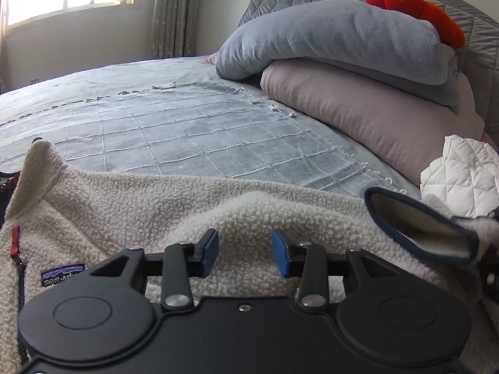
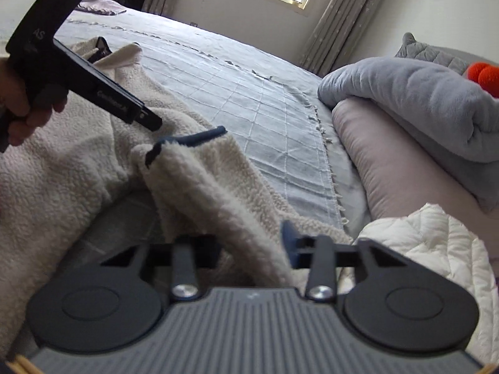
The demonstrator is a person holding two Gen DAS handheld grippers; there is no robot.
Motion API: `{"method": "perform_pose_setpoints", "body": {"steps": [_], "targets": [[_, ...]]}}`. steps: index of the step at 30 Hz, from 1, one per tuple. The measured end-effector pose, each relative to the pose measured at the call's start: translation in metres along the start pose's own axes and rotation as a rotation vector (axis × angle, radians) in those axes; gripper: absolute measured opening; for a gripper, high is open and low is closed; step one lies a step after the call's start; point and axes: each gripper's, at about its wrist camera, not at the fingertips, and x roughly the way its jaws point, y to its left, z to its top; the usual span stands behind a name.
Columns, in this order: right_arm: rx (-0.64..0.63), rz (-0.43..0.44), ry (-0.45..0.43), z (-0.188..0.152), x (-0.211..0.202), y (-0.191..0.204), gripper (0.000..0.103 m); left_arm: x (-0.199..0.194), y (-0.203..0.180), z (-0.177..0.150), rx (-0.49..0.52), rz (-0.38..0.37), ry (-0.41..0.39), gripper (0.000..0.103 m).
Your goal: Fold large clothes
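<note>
Across the near edge of the bed lies a cream fleece jacket (image 1: pixel 131 205), its pile bunched into ridges and its collar standing up at the far left. One sleeve (image 2: pixel 199 184) with a navy-trimmed cuff (image 1: pixel 418 224) is raised off the body of the garment and runs toward the right gripper (image 2: pixel 249 243); its 2 fingers stand apart with the sleeve fabric draped between them, though whether they pinch it I cannot tell, as the left finger is hidden by fleece. The left gripper (image 1: pixel 244 254) sits low over the jacket's chest, level and pointing across the bed, its blue pads (image 1: pixel 282 257) clearly apart with only fleece beneath them. Seen from the right wrist, the person's left hand (image 2: pixel 21 103) grips that tool's handle, angled downward toward the cuff. Beyond the jacket spreads a grey checked throw (image 1: pixel 174 131), then a pink pillow (image 1: pixel 374 118) under a folded grey blanket (image 1: pixel 336 37), and a white quilted garment (image 2: pixel 430 243) just beside the sleeve.
</note>
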Motion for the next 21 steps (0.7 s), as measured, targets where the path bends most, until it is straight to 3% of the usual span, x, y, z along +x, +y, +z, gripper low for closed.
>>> {"method": "perform_pose_setpoints", "body": {"steps": [2, 6, 11, 16, 21], "targets": [[0.034, -0.068, -0.067, 0.011, -0.002, -0.013, 0.012, 0.004, 0.001, 0.004, -0.001, -0.006, -0.011, 0.039], [0.242, -0.18, -0.258, 0.035, -0.032, -0.078, 0.01, 0.011, -0.001, 0.009, -0.021, -0.057, -0.021, 0.036], [0.522, -0.296, -0.419, 0.033, -0.07, -0.169, 0.009, 0.029, -0.024, 0.002, -0.026, -0.144, -0.002, 0.036], [0.709, -0.19, -0.38, 0.006, -0.056, -0.216, 0.009, 0.063, -0.058, -0.009, -0.056, -0.176, 0.04, 0.036], [0.734, -0.116, -0.391, 0.0, -0.045, -0.204, 0.009, 0.073, -0.088, -0.001, 0.078, -0.098, 0.059, 0.037]]}}
